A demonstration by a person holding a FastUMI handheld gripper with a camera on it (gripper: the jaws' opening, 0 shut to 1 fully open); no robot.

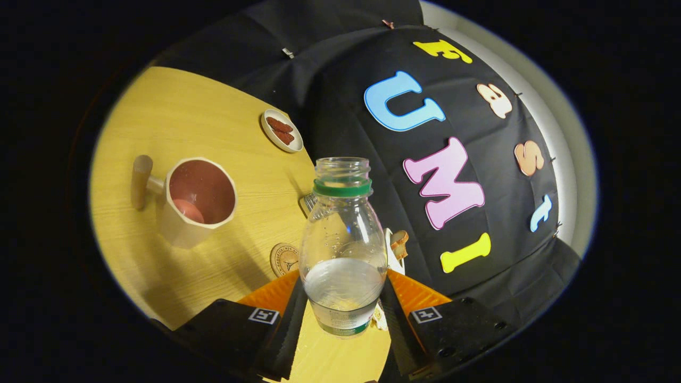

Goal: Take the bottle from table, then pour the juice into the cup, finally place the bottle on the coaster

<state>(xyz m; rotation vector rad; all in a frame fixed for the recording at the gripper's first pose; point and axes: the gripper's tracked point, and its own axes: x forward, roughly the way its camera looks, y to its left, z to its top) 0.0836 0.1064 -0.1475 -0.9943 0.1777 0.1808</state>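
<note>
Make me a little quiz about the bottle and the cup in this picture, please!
1. True or false: the bottle has its cap on.
2. What holds the bottle? A) a hand B) the gripper C) nothing
3. Fill in: the small round coaster lies between the bottle and the ____.

Key: 1. False, its mouth is open. 2. B, both fingers press its lower sides. 3. Cup, which stands on the table.
</note>
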